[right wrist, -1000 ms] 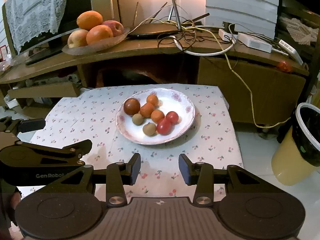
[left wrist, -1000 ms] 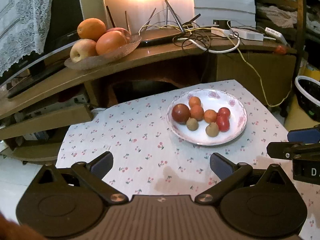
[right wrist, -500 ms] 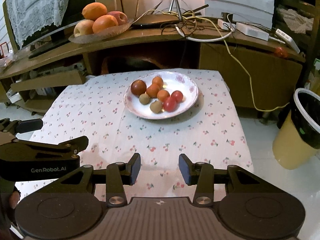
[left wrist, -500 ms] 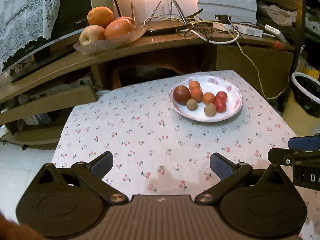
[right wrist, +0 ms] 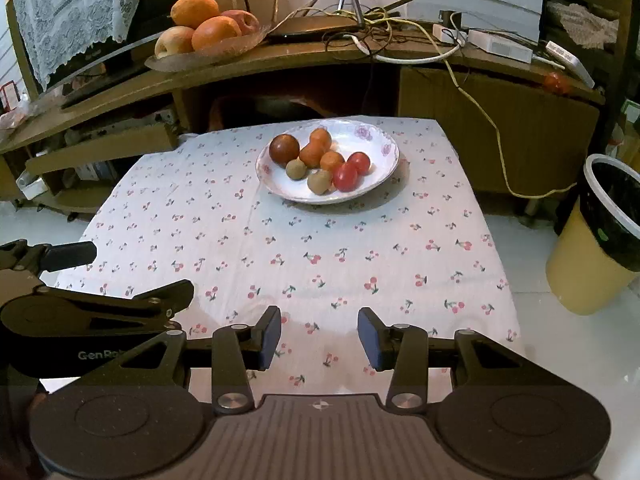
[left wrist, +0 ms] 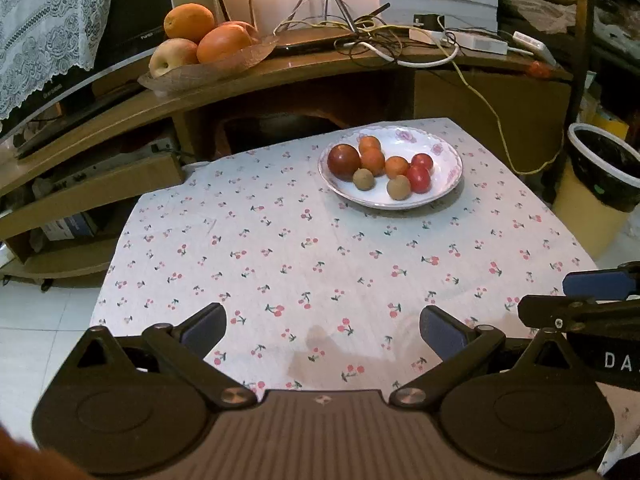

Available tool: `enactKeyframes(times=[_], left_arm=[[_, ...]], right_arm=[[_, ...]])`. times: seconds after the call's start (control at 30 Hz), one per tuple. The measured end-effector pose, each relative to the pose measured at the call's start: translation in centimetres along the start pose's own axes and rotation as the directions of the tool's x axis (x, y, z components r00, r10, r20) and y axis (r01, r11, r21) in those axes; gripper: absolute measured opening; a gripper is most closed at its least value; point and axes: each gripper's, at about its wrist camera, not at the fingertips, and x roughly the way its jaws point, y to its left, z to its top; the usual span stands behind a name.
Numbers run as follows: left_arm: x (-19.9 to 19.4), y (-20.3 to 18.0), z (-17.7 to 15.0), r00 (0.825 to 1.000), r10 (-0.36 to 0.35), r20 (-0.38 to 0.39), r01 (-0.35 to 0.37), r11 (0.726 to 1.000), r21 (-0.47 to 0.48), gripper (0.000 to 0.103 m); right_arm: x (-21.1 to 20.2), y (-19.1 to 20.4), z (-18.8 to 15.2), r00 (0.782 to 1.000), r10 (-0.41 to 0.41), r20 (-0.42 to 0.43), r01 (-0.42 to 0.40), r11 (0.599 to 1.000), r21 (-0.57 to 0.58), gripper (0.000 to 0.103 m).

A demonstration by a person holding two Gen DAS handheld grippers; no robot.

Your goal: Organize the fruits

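Observation:
A white floral plate (left wrist: 444, 186) (right wrist: 376, 148) stands at the far side of the cherry-print tablecloth (left wrist: 304, 256) (right wrist: 320, 240). It holds several small fruits: a dark red one (left wrist: 343, 157) (right wrist: 284, 149), orange ones (left wrist: 373, 161), red ones (left wrist: 419, 178) (right wrist: 345, 176) and brown ones (left wrist: 363, 179). My left gripper (left wrist: 322, 330) is open and empty over the near edge of the cloth. My right gripper (right wrist: 319, 336) is open and empty, also at the near edge. Each gripper shows in the other's view.
A wooden shelf (left wrist: 320, 68) behind the table carries a dish of large oranges and apples (left wrist: 200, 46) (right wrist: 200, 34), a router and tangled cables (left wrist: 372, 40). A yellow bin with a black liner (right wrist: 600, 232) (left wrist: 600, 184) stands on the floor at the right.
Both grippers have drawn back from the plate, which now looks smaller and farther away. Both stay open and empty. The fruits have not moved.

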Motion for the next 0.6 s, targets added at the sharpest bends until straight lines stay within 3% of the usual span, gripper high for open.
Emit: enactKeyframes(times=[0.6], left_arm=[[-1.2,-0.2,-1.5,1.000,0.006,0.000,-0.006,1.000,-0.001,0.103]], right_arm=[[-0.6,0.3,-1.4,1.000,-0.005,-0.016,0.005,1.000,0.017,0.043]])
